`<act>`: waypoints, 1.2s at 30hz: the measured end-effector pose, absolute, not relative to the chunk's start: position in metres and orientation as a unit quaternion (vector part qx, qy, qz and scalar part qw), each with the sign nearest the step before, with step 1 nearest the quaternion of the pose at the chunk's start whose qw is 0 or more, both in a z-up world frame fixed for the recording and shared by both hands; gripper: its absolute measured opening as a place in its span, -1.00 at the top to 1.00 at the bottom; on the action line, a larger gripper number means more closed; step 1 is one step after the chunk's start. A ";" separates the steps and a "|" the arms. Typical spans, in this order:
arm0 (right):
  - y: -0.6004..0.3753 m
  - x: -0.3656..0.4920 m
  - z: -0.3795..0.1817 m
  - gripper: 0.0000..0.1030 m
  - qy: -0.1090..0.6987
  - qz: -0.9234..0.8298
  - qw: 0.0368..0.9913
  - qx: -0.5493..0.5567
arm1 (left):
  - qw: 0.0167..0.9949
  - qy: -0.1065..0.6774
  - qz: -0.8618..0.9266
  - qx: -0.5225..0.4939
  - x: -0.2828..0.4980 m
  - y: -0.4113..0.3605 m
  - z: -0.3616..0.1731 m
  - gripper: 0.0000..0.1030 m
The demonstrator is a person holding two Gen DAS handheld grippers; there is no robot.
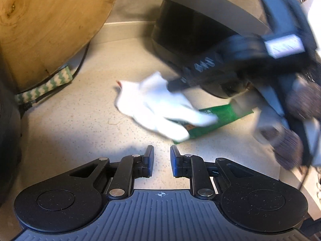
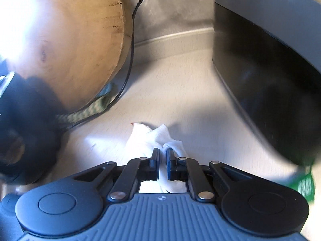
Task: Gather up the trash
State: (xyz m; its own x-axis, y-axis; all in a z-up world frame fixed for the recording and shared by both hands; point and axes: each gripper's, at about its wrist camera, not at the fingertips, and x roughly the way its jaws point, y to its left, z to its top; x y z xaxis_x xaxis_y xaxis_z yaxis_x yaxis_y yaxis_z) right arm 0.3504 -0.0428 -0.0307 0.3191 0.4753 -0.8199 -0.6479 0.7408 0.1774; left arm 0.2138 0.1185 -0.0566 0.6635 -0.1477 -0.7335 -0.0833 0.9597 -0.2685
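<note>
A crumpled white tissue lies on the speckled counter, partly over a green wrapper. My right gripper reaches in from the right, blurred, with its tips at the tissue. In the right wrist view that gripper has its jaws closed to a narrow gap with the white tissue pinched between them, and the green wrapper shows at the right edge. My left gripper is open and empty, just in front of the tissue.
A round wooden board leans at the left over a green-and-white zigzag strap and a black cable. A dark grey appliance stands at the back right. A dark round object is at the left.
</note>
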 end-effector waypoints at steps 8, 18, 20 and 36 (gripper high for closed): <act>-0.140 0.273 -0.035 0.86 0.481 0.295 0.825 -0.038 | 0.910 0.371 -0.043 -0.178 0.215 0.133 -0.057 0.61; -0.212 0.210 -0.041 -0.12 0.425 0.167 0.889 -0.014 | 0.915 0.346 -0.189 -0.089 0.321 0.061 -0.053 0.60; -0.212 0.198 -0.048 -0.12 0.436 0.176 0.883 0.008 | 0.916 0.355 -0.165 -0.093 0.346 0.052 -0.061 0.61; -0.252 0.147 -0.061 -0.14 0.420 0.140 0.896 0.031 | 0.861 0.382 -0.298 0.157 0.312 -0.012 -0.068 0.48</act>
